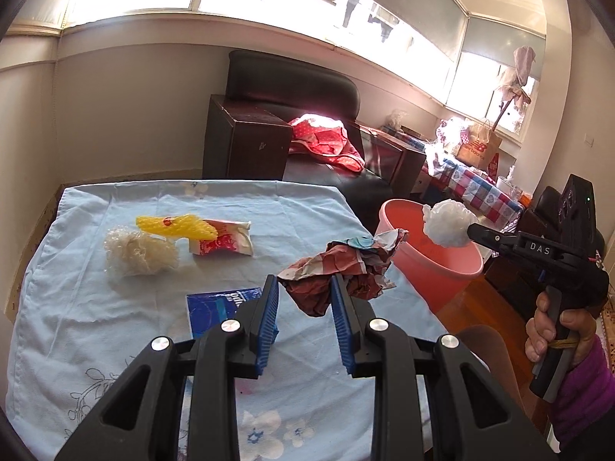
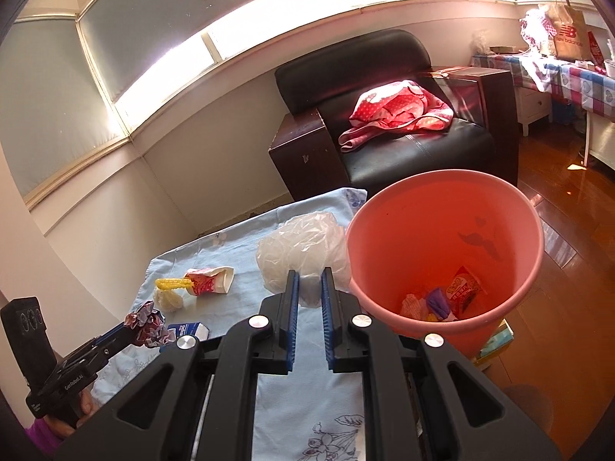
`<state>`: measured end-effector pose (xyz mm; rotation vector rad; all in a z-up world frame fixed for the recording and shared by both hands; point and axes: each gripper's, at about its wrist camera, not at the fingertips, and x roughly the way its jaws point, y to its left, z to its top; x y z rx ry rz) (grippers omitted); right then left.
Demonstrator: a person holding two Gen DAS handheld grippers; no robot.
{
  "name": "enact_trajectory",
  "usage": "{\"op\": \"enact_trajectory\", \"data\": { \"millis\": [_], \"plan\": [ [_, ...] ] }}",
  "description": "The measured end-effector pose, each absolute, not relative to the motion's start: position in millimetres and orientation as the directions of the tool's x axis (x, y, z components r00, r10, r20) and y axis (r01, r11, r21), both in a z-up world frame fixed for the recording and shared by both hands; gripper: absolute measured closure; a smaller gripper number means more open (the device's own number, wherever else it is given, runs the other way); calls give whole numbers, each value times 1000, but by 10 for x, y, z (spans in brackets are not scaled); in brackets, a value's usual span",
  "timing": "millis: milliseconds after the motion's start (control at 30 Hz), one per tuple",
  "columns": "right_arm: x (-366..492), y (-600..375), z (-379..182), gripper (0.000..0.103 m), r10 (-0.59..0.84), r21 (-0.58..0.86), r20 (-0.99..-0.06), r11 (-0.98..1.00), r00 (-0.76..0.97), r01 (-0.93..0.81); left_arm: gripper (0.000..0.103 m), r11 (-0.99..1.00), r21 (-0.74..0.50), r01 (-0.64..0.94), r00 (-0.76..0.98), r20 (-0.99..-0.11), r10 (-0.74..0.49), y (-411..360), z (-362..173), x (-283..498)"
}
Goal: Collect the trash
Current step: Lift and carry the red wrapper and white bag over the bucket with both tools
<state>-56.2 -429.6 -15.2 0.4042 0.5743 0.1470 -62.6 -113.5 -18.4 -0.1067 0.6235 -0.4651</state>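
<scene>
White letters "DAS" stand on a small label on top of the black handheld right gripper (image 1: 473, 232), seen from the left wrist camera. The side of the black handheld left gripper (image 2: 132, 331) carries the small print "GenRobot.AI". The brown paper shopping bag (image 2: 569, 34) on the far checked cloth shows a red "NB" logo with "new balance" beneath it. White lettering on the blue carton (image 1: 221, 309) on the desk cannot be read.
</scene>
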Motion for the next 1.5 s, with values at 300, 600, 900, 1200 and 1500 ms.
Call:
{"op": "enact_trajectory", "data": {
  "millis": [300,600,900,1200,1500],
  "plan": [
    [-689,-4694,-198,91,149,409,-483,910,863,72,76,856,-178,485,679,-541,-497,-1765,-56,-531],
    [-707,-4938,-277,91,84,387,-490,913,868,130,76,828,-138,543,646,-561,-517,-2443,-43,-319],
    [-673,-5063,-334,91,20,330,-495,929,869,166,76,807,-130,576,616,-580,-533,-3018,-93,-96],
    [-547,-5120,-434,91,-7,289,-527,939,850,187,76,816,-116,567,611,-605,-511,-3356,-180,103],
    [-500,-5147,-497,91,-9,281,-548,940,836,194,76,817,-101,568,603,-624,-497,-3529,-291,213]
  ]
}}
